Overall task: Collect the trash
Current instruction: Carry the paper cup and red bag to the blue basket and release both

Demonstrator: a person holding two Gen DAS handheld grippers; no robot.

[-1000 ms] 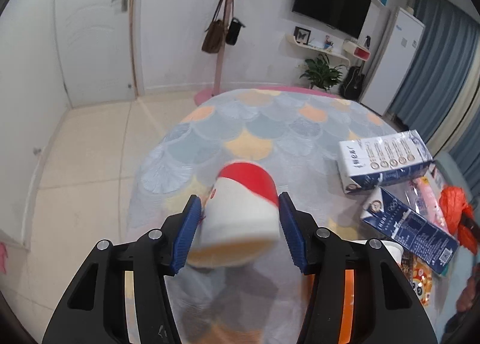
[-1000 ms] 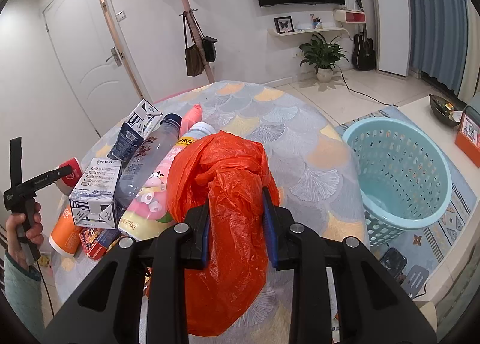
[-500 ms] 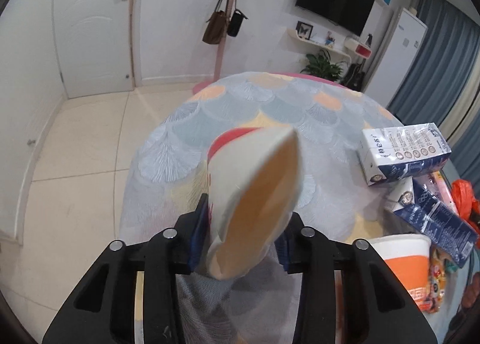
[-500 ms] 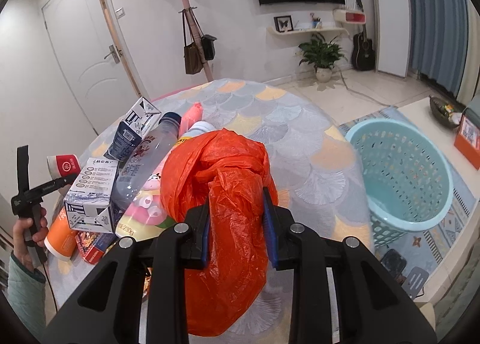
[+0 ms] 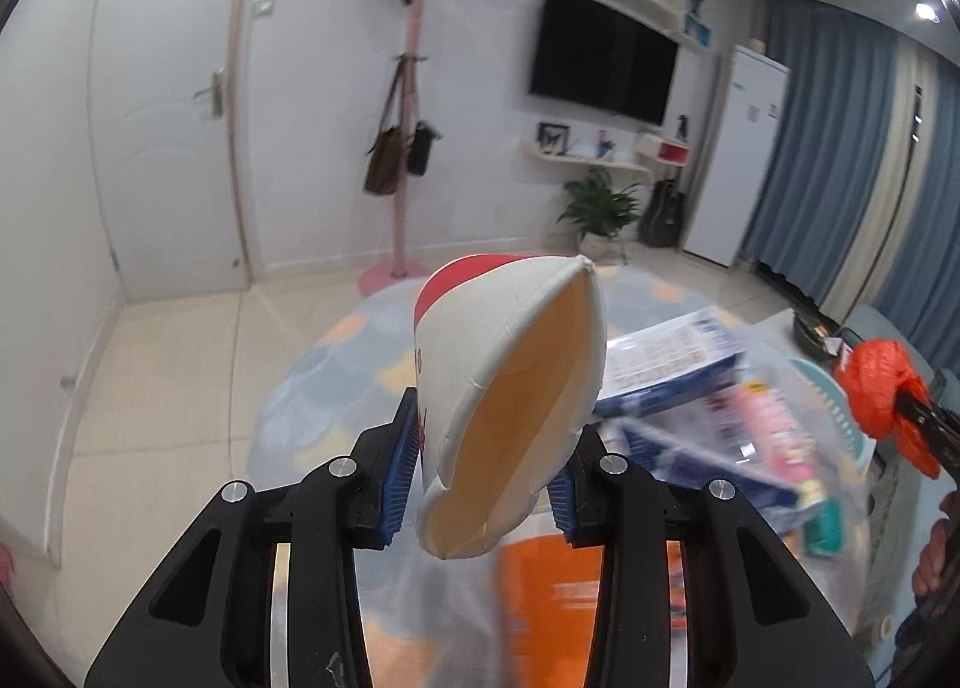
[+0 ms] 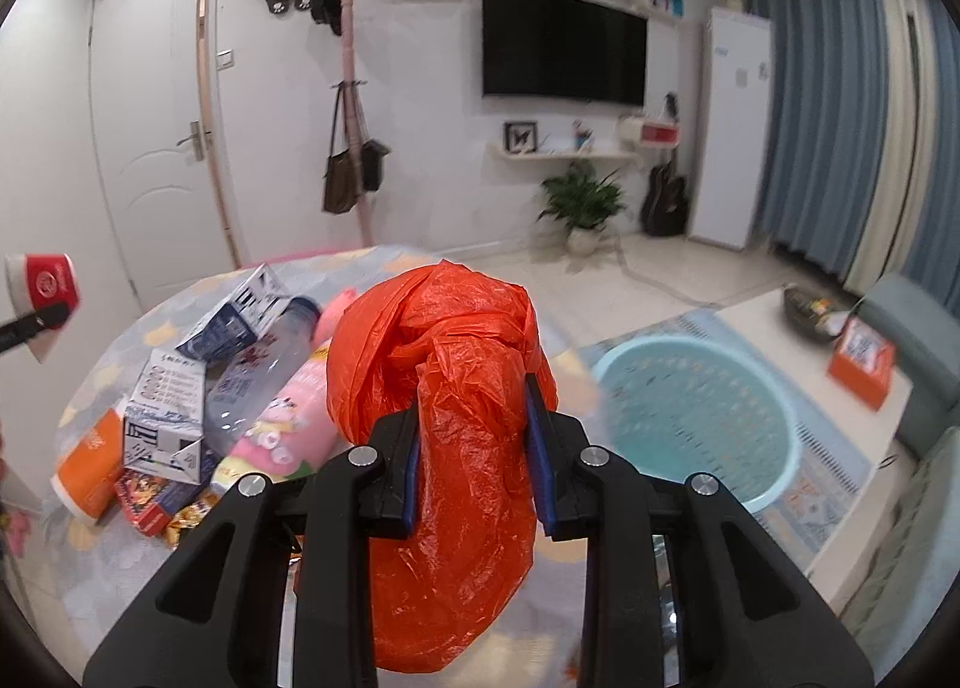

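My left gripper (image 5: 480, 466) is shut on a squashed red and white paper cup (image 5: 510, 382) and holds it raised above the round table (image 5: 324, 364); the cup also shows in the right wrist view (image 6: 42, 286) at far left. My right gripper (image 6: 474, 460) is shut on a crumpled orange plastic bag (image 6: 444, 388), lifted above the table; the bag also shows in the left wrist view (image 5: 882, 388). A light blue basket (image 6: 696, 418) stands on the floor to the right.
On the table lie milk cartons (image 6: 162, 424), a clear bottle (image 6: 258, 370), a pink bottle (image 6: 288, 430), an orange cup (image 6: 90, 466) and snack packets (image 6: 150, 502). A low table (image 6: 852, 376) with an orange box stands right of the basket. A coat rack (image 6: 354, 135) stands behind.
My left gripper has lifted the squashed cup higher and swung right, toward the pile. My right gripper has risen with the orange bag and tilted up.
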